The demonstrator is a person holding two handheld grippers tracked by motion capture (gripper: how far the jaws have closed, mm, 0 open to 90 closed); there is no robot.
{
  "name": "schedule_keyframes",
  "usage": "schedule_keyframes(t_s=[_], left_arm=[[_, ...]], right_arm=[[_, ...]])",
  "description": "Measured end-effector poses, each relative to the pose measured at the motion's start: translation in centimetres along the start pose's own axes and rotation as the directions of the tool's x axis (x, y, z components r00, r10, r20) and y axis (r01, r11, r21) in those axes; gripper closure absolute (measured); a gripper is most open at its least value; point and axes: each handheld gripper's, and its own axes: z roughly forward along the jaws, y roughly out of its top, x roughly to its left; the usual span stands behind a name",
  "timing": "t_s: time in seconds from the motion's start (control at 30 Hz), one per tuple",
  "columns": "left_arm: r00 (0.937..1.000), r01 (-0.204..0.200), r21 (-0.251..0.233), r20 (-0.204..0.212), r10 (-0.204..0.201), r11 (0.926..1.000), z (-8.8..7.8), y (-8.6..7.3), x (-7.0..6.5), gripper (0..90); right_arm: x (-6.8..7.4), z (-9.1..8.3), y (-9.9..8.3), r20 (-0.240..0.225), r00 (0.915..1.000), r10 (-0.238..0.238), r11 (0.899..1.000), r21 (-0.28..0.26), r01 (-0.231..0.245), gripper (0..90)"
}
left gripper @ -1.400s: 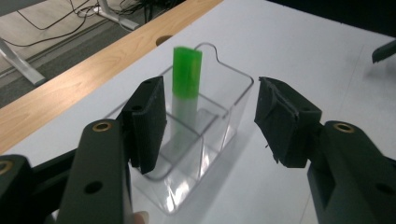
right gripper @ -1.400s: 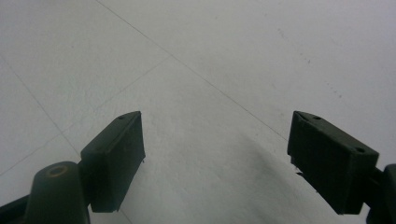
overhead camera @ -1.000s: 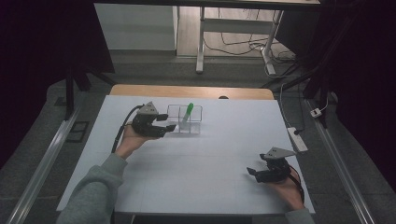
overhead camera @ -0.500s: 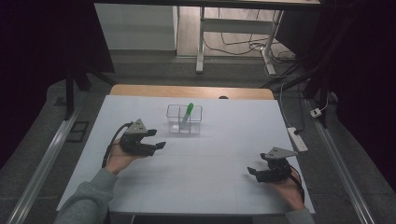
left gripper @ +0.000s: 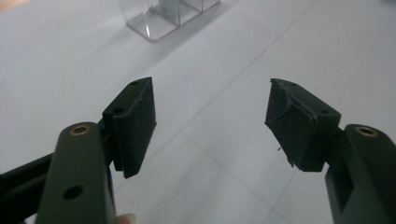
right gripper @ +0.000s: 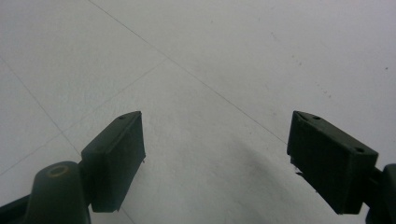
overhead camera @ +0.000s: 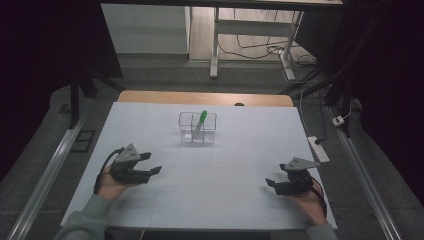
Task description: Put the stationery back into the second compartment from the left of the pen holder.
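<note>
A clear plastic holder (overhead camera: 197,128) with compartments stands at the middle back of the white table (overhead camera: 215,185); a green marker (overhead camera: 200,120) leans upright in it. The holder's base (left gripper: 163,18) appears at the top of the left gripper view. My left gripper (overhead camera: 152,164) rests low at the table's front left, open, nothing between its jaws (left gripper: 210,121). My right gripper (overhead camera: 271,183) sits at the front right, open too, above bare white table (right gripper: 215,140).
A wooden strip (overhead camera: 205,97) runs along the table's far edge. Metal rails (overhead camera: 55,160) flank the table on both sides. A white power strip (overhead camera: 319,149) lies off the right edge. Desk legs and cables stand on the floor behind.
My left gripper has drawn back from beside the holder toward the front left of the table, staying open. The right gripper has barely moved. The marker stays in the holder.
</note>
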Motion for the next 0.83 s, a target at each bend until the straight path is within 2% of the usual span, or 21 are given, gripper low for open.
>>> schedule_keyframes(t_s=[0.3, 0.83], left_arm=[[0.9999, 0.01, 0.033, -0.007, -0.01, 0.9994, -0.5, -2.2, -0.3, 32.0], [0.9999, 0.015, 0.033, -0.007, -0.015, 0.9993, -0.3, -2.2, -0.1, 31.3]], right_arm=[[0.1, -0.1, 0.0, -0.001, 1.0, -0.004, 1.0, -0.01, 0.004, 19.4], [0.3, -0.4, 0.1, -0.01, 0.9999, -0.009, 0.999, -0.042, 0.008, 20.4]])
